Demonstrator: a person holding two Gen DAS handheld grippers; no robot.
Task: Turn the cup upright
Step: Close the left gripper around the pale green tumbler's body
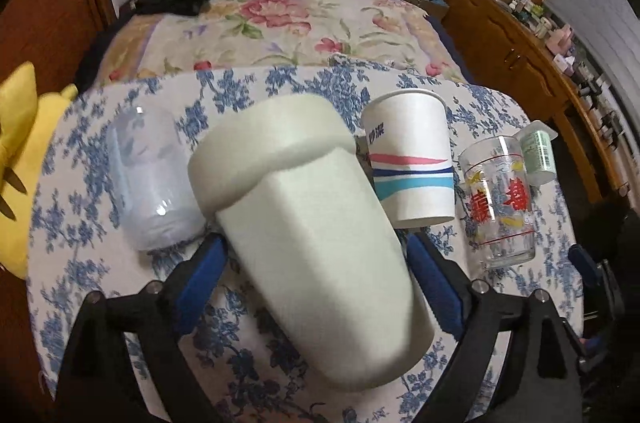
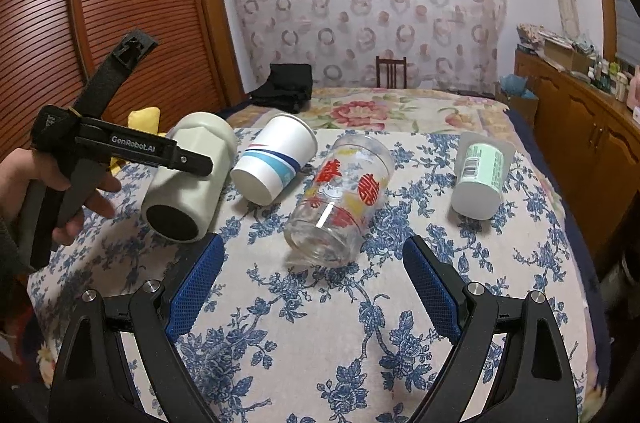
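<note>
My left gripper (image 1: 314,247) is shut on a cream tumbler (image 1: 304,195) and holds it tilted above the blue-flowered table (image 1: 100,283), wide end away from me. In the right wrist view the left gripper (image 2: 188,163) holds the tumbler (image 2: 188,175) with its dark base toward me. A striped paper cup (image 2: 276,159), a printed glass (image 2: 340,195) and a small white plastic cup (image 2: 480,175) stand upside down on the table (image 2: 360,323). My right gripper (image 2: 312,263) is open and empty, just in front of the glass.
A translucent cup (image 1: 148,179) stands left of the tumbler. A bed with a floral cover (image 2: 400,111) lies behind the table. A wooden cabinet (image 2: 580,127) runs along the right. A yellow cushion (image 1: 20,151) sits at the left.
</note>
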